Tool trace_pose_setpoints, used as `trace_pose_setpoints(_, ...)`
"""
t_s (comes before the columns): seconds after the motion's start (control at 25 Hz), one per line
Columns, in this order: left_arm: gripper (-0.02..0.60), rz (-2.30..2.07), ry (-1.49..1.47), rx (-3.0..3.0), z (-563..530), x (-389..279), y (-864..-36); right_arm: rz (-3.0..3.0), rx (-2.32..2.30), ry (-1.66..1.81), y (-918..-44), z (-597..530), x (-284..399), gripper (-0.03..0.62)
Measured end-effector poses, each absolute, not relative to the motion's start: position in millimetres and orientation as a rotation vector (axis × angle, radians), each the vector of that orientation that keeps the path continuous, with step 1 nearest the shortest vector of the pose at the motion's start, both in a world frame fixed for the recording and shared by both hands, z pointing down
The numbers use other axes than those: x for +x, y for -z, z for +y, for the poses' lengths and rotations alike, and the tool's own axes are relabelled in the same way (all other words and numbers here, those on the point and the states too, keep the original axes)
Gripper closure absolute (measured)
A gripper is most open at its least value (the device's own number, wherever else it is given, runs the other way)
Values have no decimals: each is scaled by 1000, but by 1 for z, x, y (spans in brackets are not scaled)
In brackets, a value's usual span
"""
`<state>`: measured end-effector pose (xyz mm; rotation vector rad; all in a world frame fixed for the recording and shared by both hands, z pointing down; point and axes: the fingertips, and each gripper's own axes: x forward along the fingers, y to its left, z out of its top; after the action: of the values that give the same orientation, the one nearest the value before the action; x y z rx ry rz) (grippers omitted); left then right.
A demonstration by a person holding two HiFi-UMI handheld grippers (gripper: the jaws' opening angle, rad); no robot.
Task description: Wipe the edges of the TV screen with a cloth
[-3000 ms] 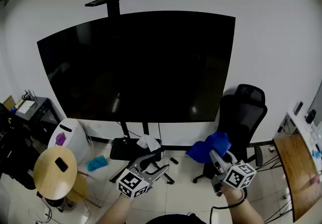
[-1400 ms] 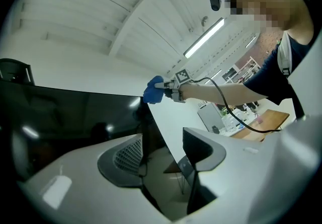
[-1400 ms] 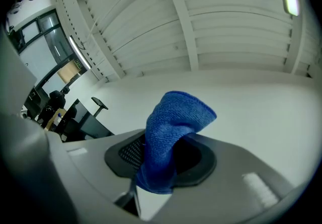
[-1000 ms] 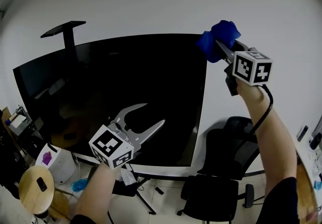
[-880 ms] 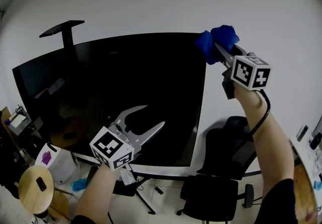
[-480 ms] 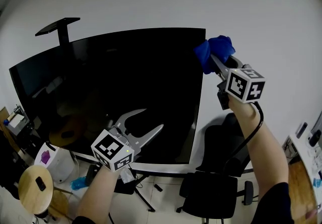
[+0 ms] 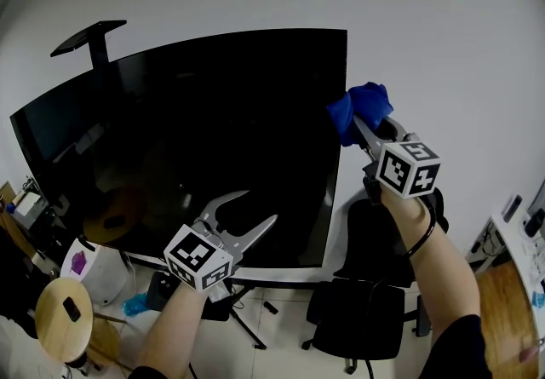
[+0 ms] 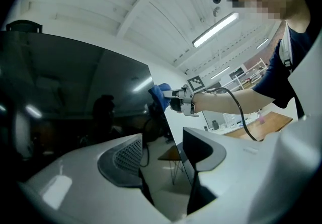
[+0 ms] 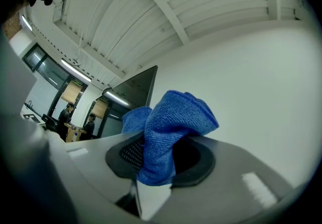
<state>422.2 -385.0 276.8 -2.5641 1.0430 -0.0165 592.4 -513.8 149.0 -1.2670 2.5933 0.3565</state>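
Two hand-held grippers are up in front of the TV screen [image 7: 187, 139]: the right hand-held gripper [image 7: 356, 122] has its jaws clamped tight on the bunched blue cloth [image 7: 359, 105], and that cloth sits right at the screen's right-hand edge, in its upper half. Over on the other side, the left hand-held gripper [image 7: 258, 207] hangs before the lower part of the dark screen, jaws spread wide with nothing between them.

Blue cloth [image 7: 361, 105]; black TV screen [image 7: 213, 134]; white wall [image 7: 443, 28]; black office chair [image 7: 362, 318].
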Motion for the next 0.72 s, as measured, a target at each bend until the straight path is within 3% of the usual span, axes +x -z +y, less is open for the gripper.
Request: trace_pose_setpoints(0.72, 342, 1108, 123, -2686, -394, 429, -384, 2725, -1382, -77, -357, -525, 594, 470)
